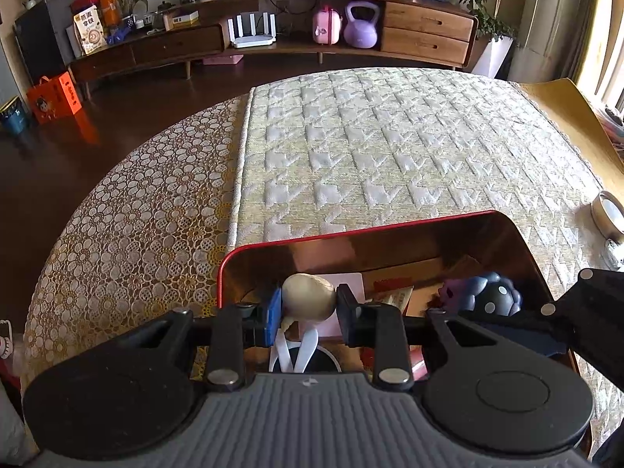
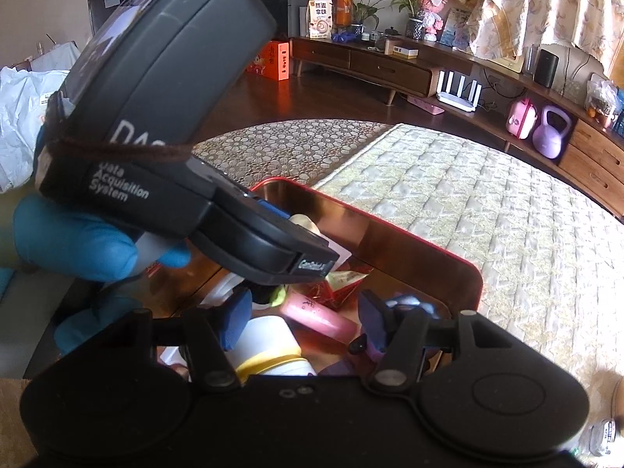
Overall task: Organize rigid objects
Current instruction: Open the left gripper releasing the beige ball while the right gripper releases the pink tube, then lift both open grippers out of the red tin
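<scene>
My left gripper (image 1: pixel 310 306) is shut on a cream egg-shaped object (image 1: pixel 308 298) and holds it just above the open red-rimmed metal box (image 1: pixel 351 234). A dark blue spotted toy (image 1: pixel 493 296) and a purple one lie inside at the right. In the right wrist view, my right gripper (image 2: pixel 304 321) hangs open over the same box (image 2: pixel 390 226), its blue pads (image 2: pixel 234 319) either side of a pink tube (image 2: pixel 319 318) and a white jar with a yellow band (image 2: pixel 269 347). The left gripper's body (image 2: pixel 156 117), held by a blue-gloved hand (image 2: pixel 78 234), fills the upper left.
The box stands on a quilted mat (image 1: pixel 390 148) over a lace tablecloth (image 1: pixel 136 195). A red packet (image 2: pixel 343 284) lies in the box. A shiny metal bowl (image 1: pixel 606 210) sits at the mat's right edge. A wooden sideboard (image 1: pixel 273 39) runs along the far wall.
</scene>
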`<action>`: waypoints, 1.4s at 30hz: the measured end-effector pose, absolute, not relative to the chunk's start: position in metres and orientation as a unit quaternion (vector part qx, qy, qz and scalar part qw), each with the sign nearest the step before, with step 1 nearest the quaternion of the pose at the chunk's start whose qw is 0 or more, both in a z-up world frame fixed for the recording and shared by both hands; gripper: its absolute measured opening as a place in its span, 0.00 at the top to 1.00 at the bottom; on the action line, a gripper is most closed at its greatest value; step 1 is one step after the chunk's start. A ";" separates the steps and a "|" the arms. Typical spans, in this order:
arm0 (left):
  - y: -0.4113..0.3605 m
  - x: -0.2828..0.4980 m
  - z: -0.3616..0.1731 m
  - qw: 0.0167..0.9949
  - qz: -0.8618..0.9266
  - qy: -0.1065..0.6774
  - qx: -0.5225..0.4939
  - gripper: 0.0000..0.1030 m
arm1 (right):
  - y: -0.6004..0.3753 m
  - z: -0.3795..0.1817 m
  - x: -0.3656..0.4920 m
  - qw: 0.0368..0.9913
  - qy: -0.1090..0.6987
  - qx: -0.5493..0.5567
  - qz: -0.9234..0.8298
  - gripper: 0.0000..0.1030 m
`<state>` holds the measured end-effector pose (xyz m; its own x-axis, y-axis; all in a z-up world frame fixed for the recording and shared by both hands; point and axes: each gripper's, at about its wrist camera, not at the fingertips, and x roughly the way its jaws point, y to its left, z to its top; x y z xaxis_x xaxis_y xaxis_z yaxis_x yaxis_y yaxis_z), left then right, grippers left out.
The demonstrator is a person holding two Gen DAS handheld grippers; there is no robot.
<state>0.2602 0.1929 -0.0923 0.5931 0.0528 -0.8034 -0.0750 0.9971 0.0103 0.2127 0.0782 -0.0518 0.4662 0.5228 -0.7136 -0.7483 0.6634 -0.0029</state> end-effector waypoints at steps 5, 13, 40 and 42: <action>0.191 0.259 -0.092 0.889 0.034 0.456 -0.023 0.71 | 0.074 -0.050 0.208 0.844 0.351 -0.156 0.375 0.40; 0.189 0.250 -0.084 0.895 0.033 0.444 -0.038 0.41 | 0.067 -0.038 0.196 0.844 0.349 -0.142 0.381 0.38; 0.142 0.180 -0.009 0.923 0.008 0.383 -0.028 0.23 | -0.025 0.012 0.151 0.865 0.335 -0.074 0.366 0.05; 0.135 0.175 -0.005 0.925 0.003 0.378 -0.029 0.20 | -0.035 0.014 0.147 0.870 0.332 -0.068 0.359 0.03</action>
<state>0.1749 0.1352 -0.0051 0.7144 -0.0159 -0.6995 -0.0280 0.9983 -0.0513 0.1472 -0.0354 0.0137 0.5225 0.5785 -0.6264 -0.6690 0.7336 0.1194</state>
